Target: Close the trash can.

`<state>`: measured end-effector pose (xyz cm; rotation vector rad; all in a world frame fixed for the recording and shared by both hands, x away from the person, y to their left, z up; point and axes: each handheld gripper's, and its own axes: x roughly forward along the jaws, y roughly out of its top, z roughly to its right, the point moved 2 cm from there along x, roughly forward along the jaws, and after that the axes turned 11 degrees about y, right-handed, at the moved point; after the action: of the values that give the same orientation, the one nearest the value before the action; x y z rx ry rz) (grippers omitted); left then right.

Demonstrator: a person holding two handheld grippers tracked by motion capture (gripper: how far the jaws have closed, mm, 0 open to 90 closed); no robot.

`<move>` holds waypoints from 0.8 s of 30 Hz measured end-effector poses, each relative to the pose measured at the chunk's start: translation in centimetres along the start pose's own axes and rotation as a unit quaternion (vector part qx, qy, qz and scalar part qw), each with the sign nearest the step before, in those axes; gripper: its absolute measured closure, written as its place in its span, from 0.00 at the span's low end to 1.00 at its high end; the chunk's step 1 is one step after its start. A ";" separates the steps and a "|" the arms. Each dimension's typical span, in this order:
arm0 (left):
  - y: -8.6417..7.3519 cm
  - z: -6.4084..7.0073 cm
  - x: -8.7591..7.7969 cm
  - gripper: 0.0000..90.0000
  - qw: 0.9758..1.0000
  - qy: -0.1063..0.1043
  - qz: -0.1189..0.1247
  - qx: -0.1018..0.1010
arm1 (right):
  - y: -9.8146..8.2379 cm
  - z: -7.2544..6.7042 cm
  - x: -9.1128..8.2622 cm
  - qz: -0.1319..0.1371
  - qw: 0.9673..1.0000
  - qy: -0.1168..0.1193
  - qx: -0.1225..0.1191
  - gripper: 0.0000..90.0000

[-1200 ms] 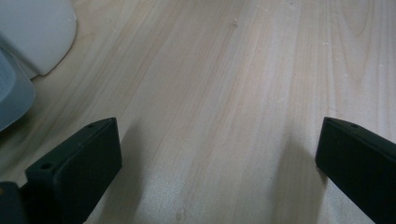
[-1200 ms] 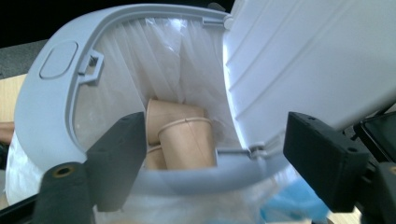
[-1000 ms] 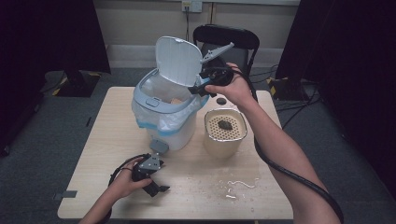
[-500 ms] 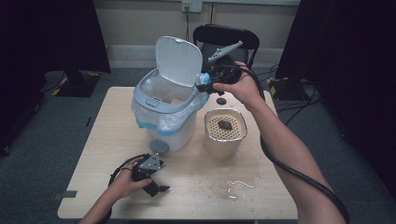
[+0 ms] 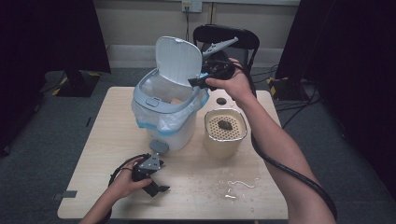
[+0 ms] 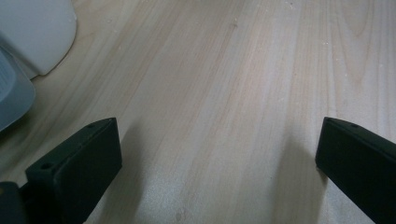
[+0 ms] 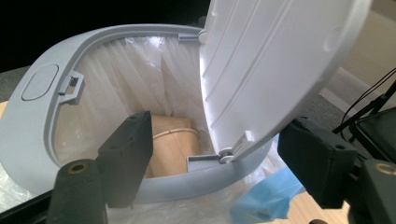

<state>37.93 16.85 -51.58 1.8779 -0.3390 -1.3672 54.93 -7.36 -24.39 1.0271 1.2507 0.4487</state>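
A pale blue-grey bin (image 5: 163,121) with a clear liner stands mid-table, its white lid (image 5: 177,58) raised upright. My right gripper (image 5: 198,80) is held at the lid's right edge, above the bin's rim. In the right gripper view its jaws (image 7: 219,140) straddle the lid's lower edge (image 7: 261,84) near the hinge. They have just been closing a little, and gaps still show on both sides, so it is open. A brown paper item (image 7: 173,140) lies inside the bin. My left gripper (image 5: 156,184) rests open on the table in front of the bin, with bare wood between its jaws (image 6: 217,135).
A beige container (image 5: 225,135) with a perforated insert and a dark lump on it stands right of the bin. A small dark disc (image 5: 220,101) lies behind it. White scraps (image 5: 240,184) lie near the front edge. A black chair (image 5: 224,35) stands behind the table.
My right gripper has shifted slightly up along the lid's edge. The lid and the left hand have stayed where they were.
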 end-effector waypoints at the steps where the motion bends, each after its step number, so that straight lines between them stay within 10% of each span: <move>1: 0.0 0.0 0.0 0.00 1.000 -0.002 0.003 -0.001 | 0.1 0.0 -0.1 0.003 1.000 0.001 0.002 0.30; 24: 0.0 0.1 0.0 0.00 1.000 -0.001 0.002 -0.004 | 0.6 -4.0 -0.3 -0.040 0.996 0.057 -0.059 0.27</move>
<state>37.87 16.84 -51.62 1.8682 -0.3377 -1.3645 51.26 -5.68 -23.61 0.8579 1.3468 0.5182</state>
